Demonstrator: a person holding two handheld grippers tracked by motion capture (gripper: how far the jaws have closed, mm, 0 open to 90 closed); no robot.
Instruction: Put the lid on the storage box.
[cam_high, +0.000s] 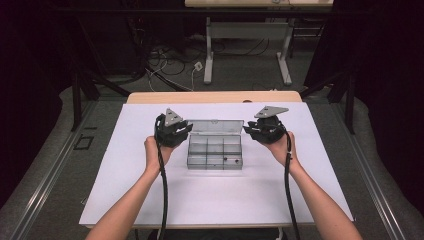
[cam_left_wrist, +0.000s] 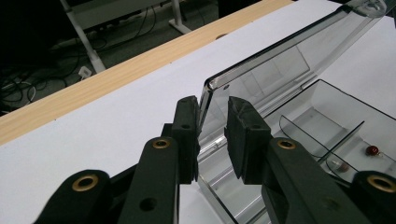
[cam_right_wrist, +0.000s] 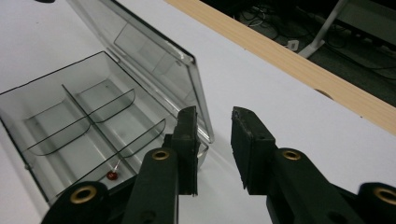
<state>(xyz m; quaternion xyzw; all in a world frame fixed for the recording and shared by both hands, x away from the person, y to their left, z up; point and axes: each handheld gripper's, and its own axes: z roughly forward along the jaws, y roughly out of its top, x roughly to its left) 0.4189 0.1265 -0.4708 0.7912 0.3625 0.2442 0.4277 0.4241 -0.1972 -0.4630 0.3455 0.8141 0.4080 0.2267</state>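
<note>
- High view: a clear compartment box (cam_high: 215, 151) is seen mid-sheet on the white table cover (cam_high: 150, 195), its lid (cam_high: 216, 126) raised behind it; the left gripper (cam_high: 184, 131) and right gripper (cam_high: 248, 129) are held at the lid's two ends. Grey floor, cables and a second table's legs are seen beyond (dark curtains at the sides).
- Left gripper view: the lid's corner is clamped between narrow jaws; a wooden table edge (cam_left_wrist: 93, 88) is shown.
- Right gripper view: the jaws are parted, with nothing between them, beside the lid.
</note>
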